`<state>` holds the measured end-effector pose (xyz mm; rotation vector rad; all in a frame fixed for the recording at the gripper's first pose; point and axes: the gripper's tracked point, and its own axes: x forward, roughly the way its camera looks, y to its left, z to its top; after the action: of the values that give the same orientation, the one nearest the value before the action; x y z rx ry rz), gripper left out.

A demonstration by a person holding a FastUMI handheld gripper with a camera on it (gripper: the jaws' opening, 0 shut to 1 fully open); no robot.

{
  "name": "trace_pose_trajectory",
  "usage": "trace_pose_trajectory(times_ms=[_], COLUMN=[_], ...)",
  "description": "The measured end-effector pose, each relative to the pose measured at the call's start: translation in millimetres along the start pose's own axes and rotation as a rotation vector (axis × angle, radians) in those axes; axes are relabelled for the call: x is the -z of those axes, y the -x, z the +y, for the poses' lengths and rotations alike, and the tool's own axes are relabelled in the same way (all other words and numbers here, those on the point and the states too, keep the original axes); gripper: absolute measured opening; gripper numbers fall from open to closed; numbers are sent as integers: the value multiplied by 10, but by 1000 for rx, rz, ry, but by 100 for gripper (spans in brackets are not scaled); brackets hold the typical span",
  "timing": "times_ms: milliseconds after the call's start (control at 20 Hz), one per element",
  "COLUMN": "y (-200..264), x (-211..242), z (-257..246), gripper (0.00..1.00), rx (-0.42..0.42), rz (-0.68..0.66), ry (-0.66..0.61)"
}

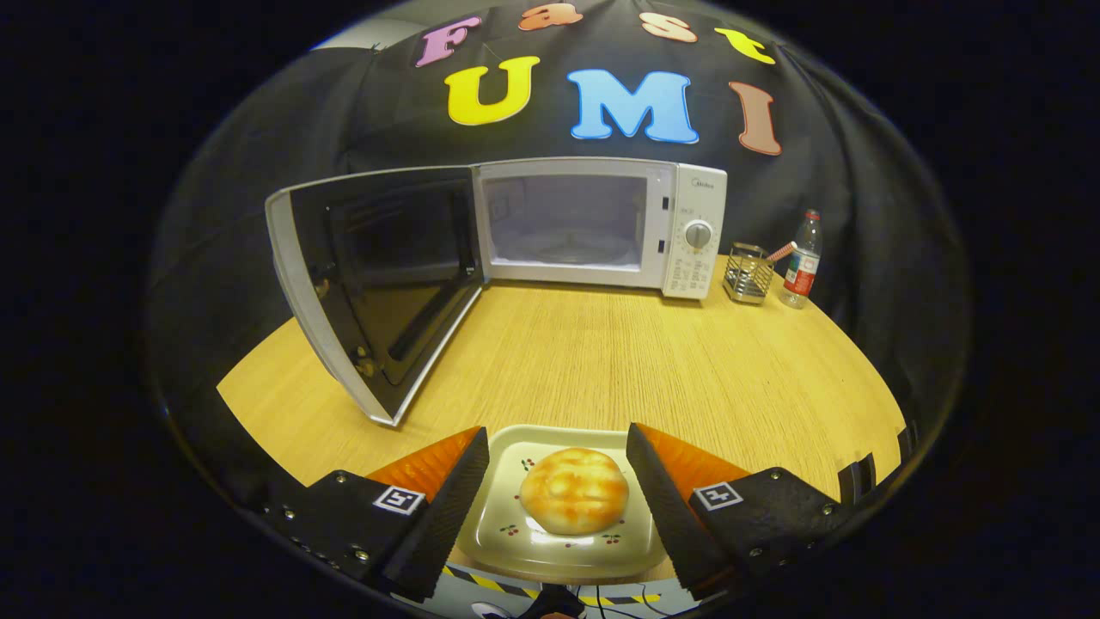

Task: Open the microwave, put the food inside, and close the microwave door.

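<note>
claw [557, 468] wide open, holding nothing | bun [574, 490] on plate [507, 533] between fingers | microwave [601, 225] beyond

A wooden table [601, 361] fills mid-frame. On it: a white microwave [601, 225] at upper centre, a wire holder [747, 273] and bottle [801, 261] at its right, a plate [516, 524] at lower centre.

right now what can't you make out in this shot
- Plate: its side rims lie behind the claw fingers, so whether they press on it cannot be told.
- Bun: its underside is hidden against the plate.
- Microwave cavity: dim and far, the turntable is only a blur.
- Dial and panel markings: too small to read.
- Door: dark glass with reflections; its outer face is turned away.
- Holder by the bottle: contents too small.
</note>
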<state>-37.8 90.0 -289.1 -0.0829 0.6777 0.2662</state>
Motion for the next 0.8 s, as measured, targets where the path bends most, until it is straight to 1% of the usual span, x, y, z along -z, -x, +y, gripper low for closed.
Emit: trace_pose_trajectory(times_ms=[250,550,600,700,800], y=[-94,-157,-162,-166,-160], x=[212,437,446,460,461], z=[-36,-72,-70,-78,-70], gripper=[98,98,94,93,87], rx=[18,-6,-12,-26,-40], rz=[96,201,207,222,233], ry=[-18,-31,-33,-42,-34])
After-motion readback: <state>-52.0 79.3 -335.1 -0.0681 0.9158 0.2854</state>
